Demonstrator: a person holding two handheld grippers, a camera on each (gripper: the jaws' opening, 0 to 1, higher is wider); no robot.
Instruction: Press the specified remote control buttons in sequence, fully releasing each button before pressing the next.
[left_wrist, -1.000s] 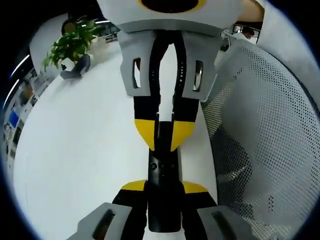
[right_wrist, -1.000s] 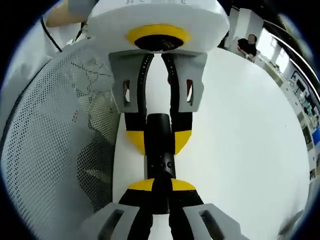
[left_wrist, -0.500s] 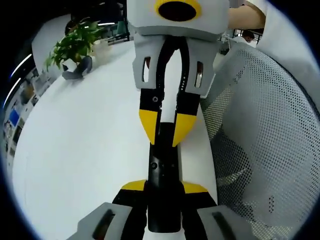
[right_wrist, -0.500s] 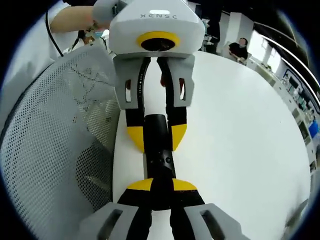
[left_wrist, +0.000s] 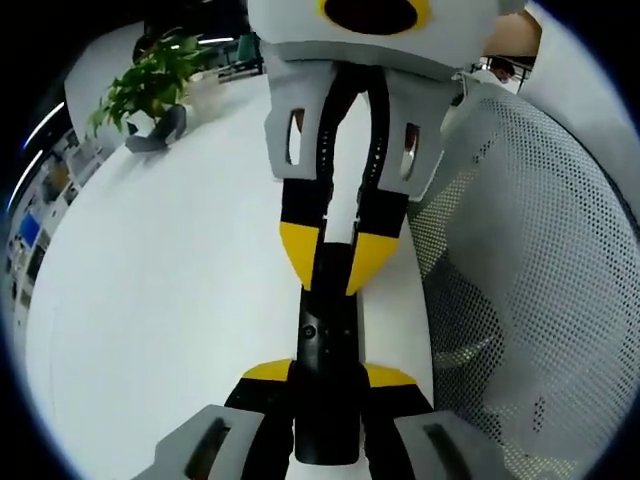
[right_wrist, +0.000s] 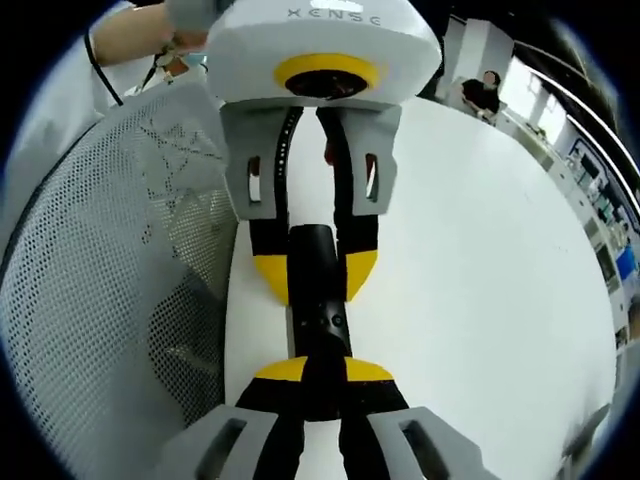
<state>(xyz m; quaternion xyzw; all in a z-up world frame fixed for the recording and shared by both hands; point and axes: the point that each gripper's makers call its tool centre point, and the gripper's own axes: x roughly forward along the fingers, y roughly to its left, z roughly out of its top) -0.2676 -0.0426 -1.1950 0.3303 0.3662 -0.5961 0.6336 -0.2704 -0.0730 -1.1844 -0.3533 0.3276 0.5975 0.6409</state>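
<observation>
A black remote control (left_wrist: 327, 340) lay lengthwise on the white table (left_wrist: 150, 300), held at both ends: the left gripper (left_wrist: 327, 375) clamped one end between its yellow-tipped jaws, and the right gripper (right_wrist: 320, 372) clamped the other. A white mesh chair (right_wrist: 90, 300) stood just beside the table edge, a potted plant (left_wrist: 150, 85) far off

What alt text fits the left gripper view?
Two yellow-tipped grippers face each other, both clamped on a black remote over a white table: the left gripper from below, the right gripper from above. A mesh chair stands right, a plant far left.
</observation>
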